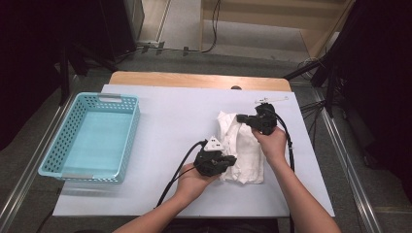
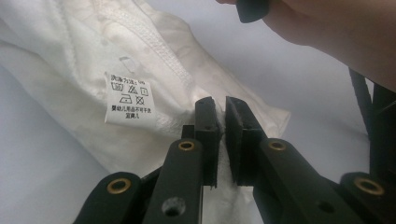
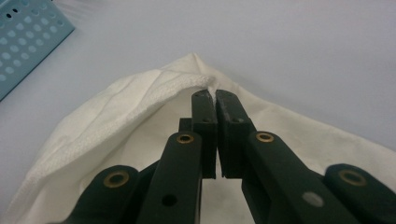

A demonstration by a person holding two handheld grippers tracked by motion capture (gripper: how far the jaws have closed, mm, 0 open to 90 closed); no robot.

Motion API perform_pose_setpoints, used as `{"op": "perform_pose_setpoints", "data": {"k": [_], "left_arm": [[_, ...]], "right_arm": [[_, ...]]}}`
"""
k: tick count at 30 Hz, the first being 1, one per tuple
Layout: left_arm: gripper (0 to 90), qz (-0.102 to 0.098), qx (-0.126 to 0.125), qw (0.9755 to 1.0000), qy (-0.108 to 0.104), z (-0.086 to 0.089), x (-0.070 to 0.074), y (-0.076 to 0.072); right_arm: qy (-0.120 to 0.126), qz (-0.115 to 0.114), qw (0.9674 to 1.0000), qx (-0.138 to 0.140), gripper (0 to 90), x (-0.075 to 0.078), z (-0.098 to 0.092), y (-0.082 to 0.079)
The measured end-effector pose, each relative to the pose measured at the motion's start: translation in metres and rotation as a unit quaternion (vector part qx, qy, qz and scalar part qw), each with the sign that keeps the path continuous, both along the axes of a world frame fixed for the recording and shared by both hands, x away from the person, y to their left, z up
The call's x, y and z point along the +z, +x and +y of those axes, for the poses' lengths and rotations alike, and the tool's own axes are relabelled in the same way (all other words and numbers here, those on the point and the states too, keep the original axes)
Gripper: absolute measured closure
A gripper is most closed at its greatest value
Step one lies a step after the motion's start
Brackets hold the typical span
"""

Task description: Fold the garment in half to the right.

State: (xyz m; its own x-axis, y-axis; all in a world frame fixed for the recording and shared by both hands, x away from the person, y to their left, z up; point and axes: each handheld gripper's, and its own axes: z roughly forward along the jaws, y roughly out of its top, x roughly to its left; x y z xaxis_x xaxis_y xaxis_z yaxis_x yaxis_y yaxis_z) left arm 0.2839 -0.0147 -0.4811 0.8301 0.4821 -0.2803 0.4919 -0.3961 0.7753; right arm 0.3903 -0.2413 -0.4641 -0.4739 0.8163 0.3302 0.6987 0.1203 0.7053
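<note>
On the bench, right of centre: white cloth (image 1: 243,145) | left gripper (image 1: 232,159) clamped on near edge | right gripper (image 1: 240,118) clamped on far corner | step: folding | next: likely carry one edge over.

A folded cloth (image 1: 243,148) lies right of centre on the table (image 1: 170,126), a basket (image 1: 92,136) stands well apart at its left, the left gripper (image 1: 232,159) at the cloth's near edge, the right gripper (image 1: 240,118) at its far edge.
</note>
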Motion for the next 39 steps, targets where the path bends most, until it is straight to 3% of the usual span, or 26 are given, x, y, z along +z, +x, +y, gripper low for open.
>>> {"op": "perform_pose_setpoints", "data": {"k": [6,17,32,39], "left_arm": [[83.9,-0.007,-0.008,0.9999,-0.013,-0.004,0.011,0.0],[83.9,0.004,-0.019,0.9997,-0.015,-0.02,0.017,0.006],[83.6,0.022,-0.039,0.999,0.001,-0.046,0.02,0.012],[83.5,0.035,-0.043,0.9984,-0.007,-0.054,0.02,0.014]], "right_arm": [[-0.001,-0.003,0.9999,-0.01,84.9,0.001,-0.007,0.001],[-0.006,0.002,0.9994,-0.034,84.7,0.001,-0.024,0.006],[-0.013,0.011,0.9987,-0.049,84.4,-0.001,-0.043,0.006],[-0.015,0.015,0.9982,-0.056,84.4,-0.002,-0.05,0.005]]}}
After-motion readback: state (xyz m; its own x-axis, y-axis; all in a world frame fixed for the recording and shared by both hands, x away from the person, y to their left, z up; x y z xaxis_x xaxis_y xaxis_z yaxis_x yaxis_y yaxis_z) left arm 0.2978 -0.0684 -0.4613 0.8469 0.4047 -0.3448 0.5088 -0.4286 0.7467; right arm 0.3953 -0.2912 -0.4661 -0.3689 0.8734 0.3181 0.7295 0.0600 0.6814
